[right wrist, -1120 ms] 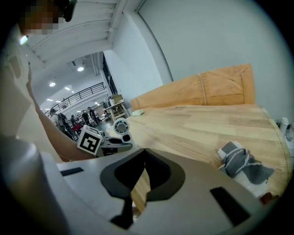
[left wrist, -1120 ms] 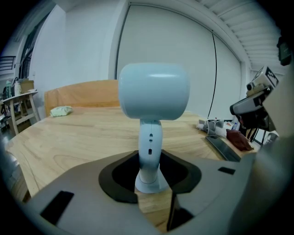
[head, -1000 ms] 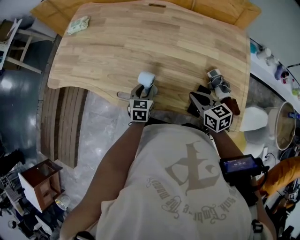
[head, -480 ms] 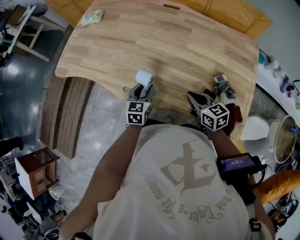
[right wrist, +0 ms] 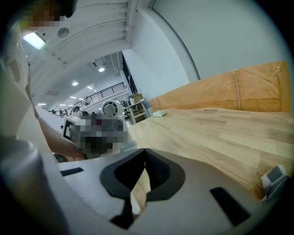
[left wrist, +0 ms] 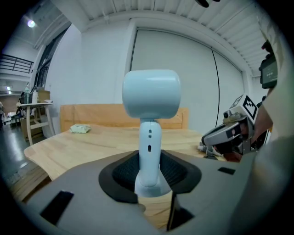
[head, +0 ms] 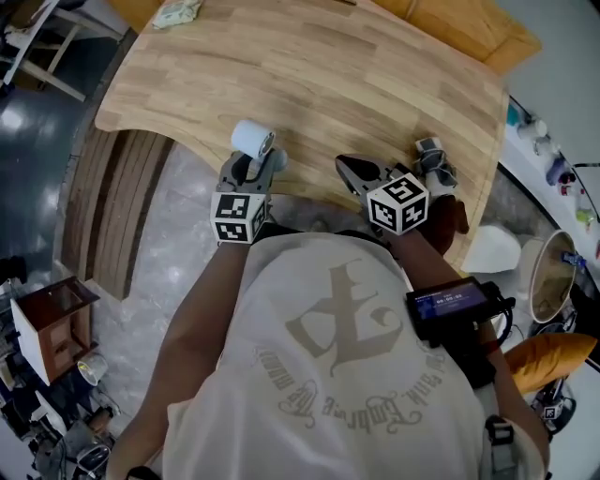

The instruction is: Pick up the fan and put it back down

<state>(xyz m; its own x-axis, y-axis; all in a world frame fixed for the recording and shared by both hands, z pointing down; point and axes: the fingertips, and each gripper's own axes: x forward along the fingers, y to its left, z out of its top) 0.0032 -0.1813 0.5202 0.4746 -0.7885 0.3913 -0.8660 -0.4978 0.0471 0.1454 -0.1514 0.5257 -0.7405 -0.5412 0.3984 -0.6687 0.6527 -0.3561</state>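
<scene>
The desk (head: 356,84) has a light wooden top made of long glued strips, and its near edge bends in a soft curve. At the far left corner a small pale green packet (head: 176,11) lies flat on the wood, well apart from everything else. Near the right edge, at the near side, there is a small grey and white object (head: 429,153); what it is I cannot tell. The wide middle of the top shows only bare wood.

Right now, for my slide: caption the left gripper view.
Left gripper clamps the pale-blue fan by its stem, upright before the wooden table.
</scene>
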